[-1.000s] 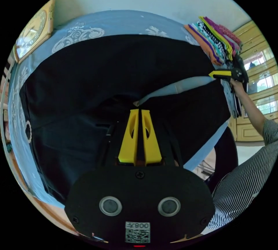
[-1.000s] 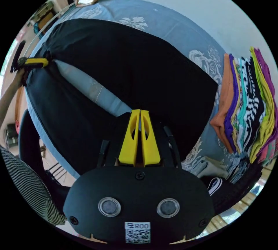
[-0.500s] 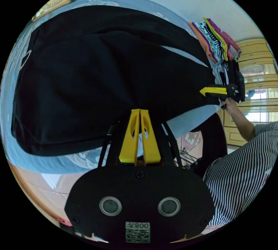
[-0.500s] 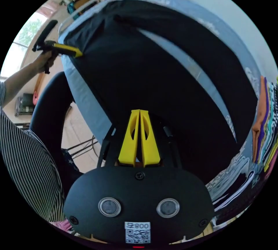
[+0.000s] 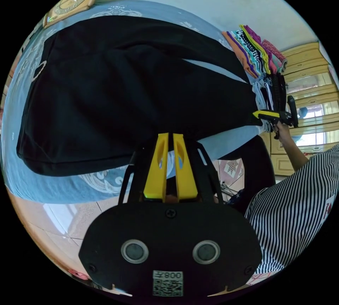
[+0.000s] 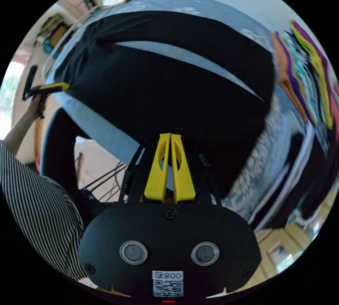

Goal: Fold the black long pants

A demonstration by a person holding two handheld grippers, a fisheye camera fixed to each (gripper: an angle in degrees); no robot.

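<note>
Left gripper view: blue bedsheet [image 5: 53, 192], tiled floor [image 5: 70, 216].

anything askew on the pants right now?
Slightly. The black pants lie spread on the blue bedspread, but the two legs aren't stacked flush: a thin wedge of blue bedspread shows between them. The stack of folded clothes beside them looks tidy.

Blue patterned bed [image 5: 106, 183] carries black pants [image 5: 116, 89], probably folded clothes [image 5: 256, 50].

Black long pants [image 5: 123, 89] spread flat, legs apart
</note>
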